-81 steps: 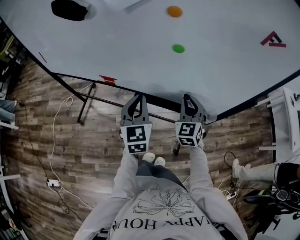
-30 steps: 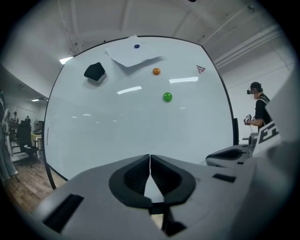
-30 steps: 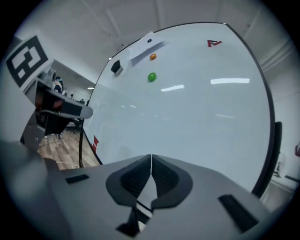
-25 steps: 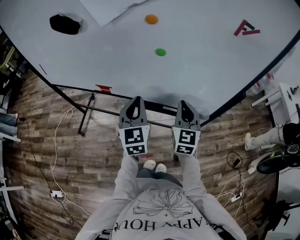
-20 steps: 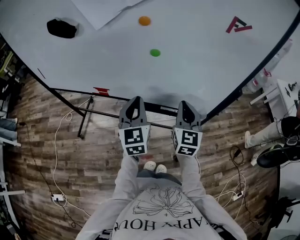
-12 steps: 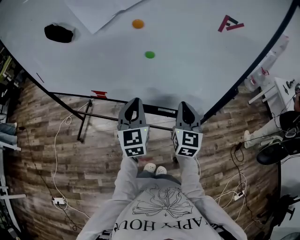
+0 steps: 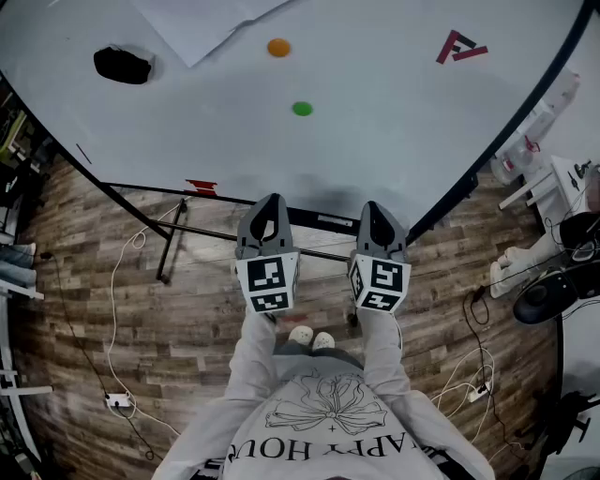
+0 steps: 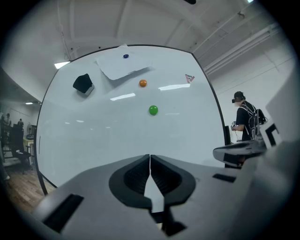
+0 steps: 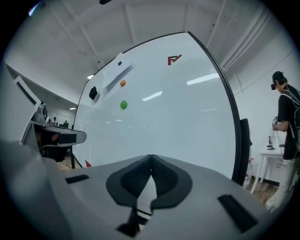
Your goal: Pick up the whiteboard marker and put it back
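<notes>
I stand in front of a large whiteboard (image 7: pixel 403 150). Both grippers point level at its lower edge. My left gripper (image 7: pixel 272 200) is shut with nothing between its pads (image 8: pixel 140 176). My right gripper (image 7: pixel 373 207) is shut and empty as well, its pads (image 9: pixel 161 177) meeting at the tips. A small red object (image 7: pixel 200 186) sits on the board's bottom rail, left of the left gripper; in the right gripper view the same red object (image 9: pixel 87 163) is too small to tell whether it is the marker. No marker is plainly in view.
On the board are a green magnet (image 7: pixel 302 109), an orange magnet (image 7: pixel 278 47), a black eraser (image 7: pixel 122 64), a paper sheet (image 7: pixel 202 23) and a red logo (image 7: pixel 459 47). Cables (image 7: pixel 117 281) lie on the wooden floor. A person (image 9: pixel 287 126) stands by a white table (image 7: pixel 562 187) at the right.
My right gripper has rolled a little and shifted slightly right. The left gripper has stayed put. Both remain shut.
</notes>
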Motion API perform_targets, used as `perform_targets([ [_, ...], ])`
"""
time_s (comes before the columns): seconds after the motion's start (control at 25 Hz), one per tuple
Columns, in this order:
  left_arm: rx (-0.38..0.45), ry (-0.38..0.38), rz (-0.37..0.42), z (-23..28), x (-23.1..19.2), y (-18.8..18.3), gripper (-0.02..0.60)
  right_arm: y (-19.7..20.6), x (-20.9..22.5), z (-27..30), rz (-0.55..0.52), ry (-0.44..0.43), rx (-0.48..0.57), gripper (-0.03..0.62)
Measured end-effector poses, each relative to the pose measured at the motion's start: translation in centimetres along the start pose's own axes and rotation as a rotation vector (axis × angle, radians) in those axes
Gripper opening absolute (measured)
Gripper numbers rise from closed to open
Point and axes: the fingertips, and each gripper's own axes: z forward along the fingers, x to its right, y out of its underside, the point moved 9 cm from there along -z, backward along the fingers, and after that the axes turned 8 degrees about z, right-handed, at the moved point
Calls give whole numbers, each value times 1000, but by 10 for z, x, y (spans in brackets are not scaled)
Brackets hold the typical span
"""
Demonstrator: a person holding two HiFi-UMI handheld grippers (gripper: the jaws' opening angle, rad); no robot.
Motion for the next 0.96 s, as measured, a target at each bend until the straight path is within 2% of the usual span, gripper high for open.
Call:
perform_targets([
  [0.96,1,0,8,1,-2,-3,8,-4,10,-3,-10,18,11,3],
])
